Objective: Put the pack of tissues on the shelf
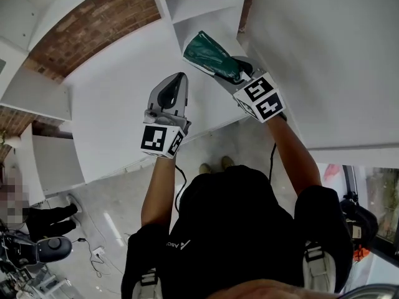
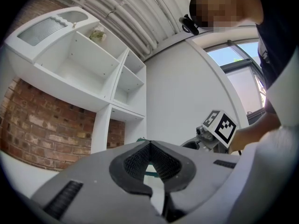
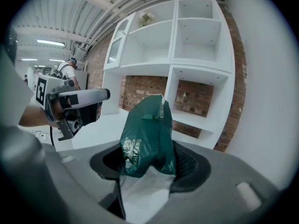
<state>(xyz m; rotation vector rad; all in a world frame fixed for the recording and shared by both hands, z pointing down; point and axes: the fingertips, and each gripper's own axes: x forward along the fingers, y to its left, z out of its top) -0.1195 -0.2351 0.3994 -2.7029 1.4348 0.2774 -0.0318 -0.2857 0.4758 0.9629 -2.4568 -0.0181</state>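
Dark green soft plastic-wrapped pack of tissues (image 3: 147,134) is up in the air, clamped in the right gripper (image 3: 149,161), in front of the white open-compartment shelf unit (image 3: 196,45) with the brick wall behind. It is not on any shelf board yet. Right gripper jaws are clenched on the pack's near end. Most of the pack sticks out past the jaw tips toward the shelves, tilted a bit, and the wrap is puckered where the pads bite. The pack looks light and squashy. The film is probably slick, so a grip across the full body near one end seems right, and a hard squeeze would just crush it. It should drop flat without damage if let go low over a board. The left gripper (image 2: 149,146) is off to the side of the pack and apart from it, with its tips closed together and nothing between them. In the head view both grippers are raised toward the white unit, the pack nearest the compartment opening.
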